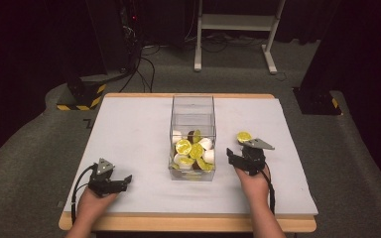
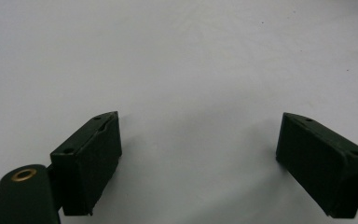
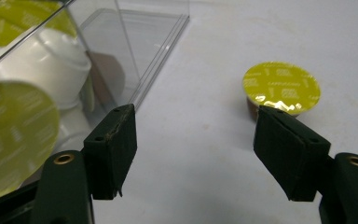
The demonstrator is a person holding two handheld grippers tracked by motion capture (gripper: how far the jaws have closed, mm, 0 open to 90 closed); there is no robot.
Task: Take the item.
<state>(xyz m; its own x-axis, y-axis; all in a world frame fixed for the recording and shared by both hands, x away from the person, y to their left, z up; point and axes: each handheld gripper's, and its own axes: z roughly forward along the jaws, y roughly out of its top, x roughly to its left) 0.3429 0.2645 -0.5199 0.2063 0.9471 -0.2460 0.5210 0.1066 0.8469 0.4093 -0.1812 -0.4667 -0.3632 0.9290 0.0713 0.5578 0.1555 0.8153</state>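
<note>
Right gripper view: right claw [image 3: 193, 154] gapes empty, angled toward the lone capsule [image 3: 281, 88] on the tabletop [image 3: 205, 140] beside the clear box [image 1: 192, 136], presumably to collect it; left claw [image 2: 198, 158] rests open, idle

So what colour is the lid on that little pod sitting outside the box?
Shiny yellow lid, clearest in the right gripper view.

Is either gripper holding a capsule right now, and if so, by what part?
Nothing is held. The right gripper is open, the yellow-lidded capsule standing just beyond its jaws. The left gripper is open over the bare table.
</note>
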